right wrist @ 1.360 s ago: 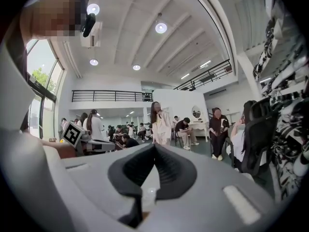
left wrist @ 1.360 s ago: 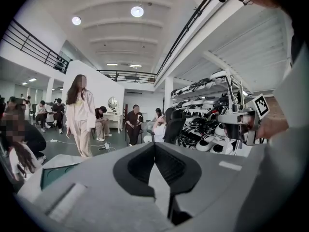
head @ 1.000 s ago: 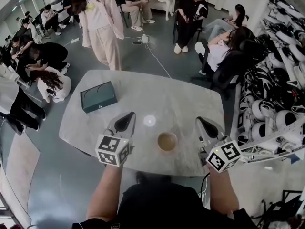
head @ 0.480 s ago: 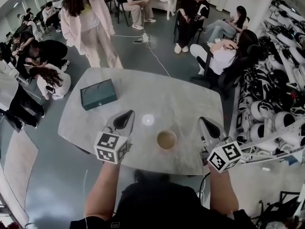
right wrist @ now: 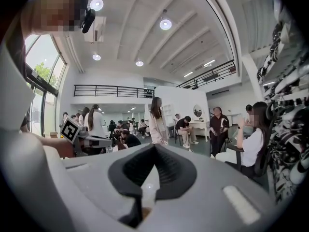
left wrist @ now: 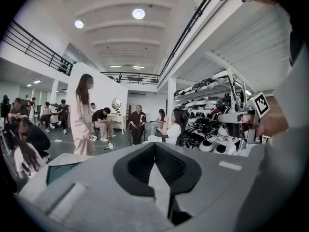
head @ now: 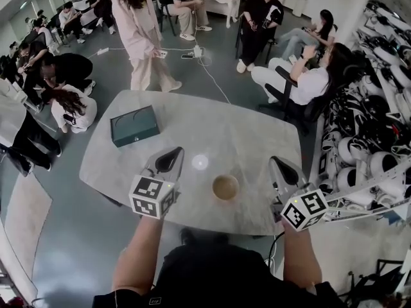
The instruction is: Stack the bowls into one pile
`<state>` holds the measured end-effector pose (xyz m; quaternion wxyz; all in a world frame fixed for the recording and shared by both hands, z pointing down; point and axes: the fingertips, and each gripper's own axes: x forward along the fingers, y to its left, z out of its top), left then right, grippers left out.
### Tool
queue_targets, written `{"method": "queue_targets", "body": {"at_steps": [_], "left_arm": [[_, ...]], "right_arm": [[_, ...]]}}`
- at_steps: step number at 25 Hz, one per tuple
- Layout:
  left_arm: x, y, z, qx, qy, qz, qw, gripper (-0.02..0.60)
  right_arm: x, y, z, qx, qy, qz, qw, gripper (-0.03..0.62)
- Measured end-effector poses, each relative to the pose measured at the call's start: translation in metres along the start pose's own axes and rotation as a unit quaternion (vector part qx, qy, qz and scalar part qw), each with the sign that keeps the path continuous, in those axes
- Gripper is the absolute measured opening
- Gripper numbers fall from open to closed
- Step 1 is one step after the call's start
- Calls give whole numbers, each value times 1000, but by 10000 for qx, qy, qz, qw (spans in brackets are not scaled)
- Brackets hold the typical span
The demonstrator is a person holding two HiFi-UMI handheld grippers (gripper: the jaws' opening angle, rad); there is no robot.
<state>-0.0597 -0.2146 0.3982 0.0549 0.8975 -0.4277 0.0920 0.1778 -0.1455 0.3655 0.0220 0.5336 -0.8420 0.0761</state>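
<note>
Tongs: left tongs (head: 168, 161) and right tongs (head: 281, 167) clenched, empty.
Bowls: single pile (head: 225, 187) between them.
Progress: stacking looks finished.

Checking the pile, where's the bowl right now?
Head view: the bowl sits at the near edge of the table, between the left gripper and right gripper.
</note>
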Motion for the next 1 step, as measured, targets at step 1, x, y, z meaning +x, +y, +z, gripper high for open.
{"method": "queue_targets", "body": {"at_steps": [1], "left_arm": [[0, -1, 0, 9, 0, -7, 10000, 11]], "right_arm": [[0, 0, 1, -5, -8, 5, 10000, 2]]}}
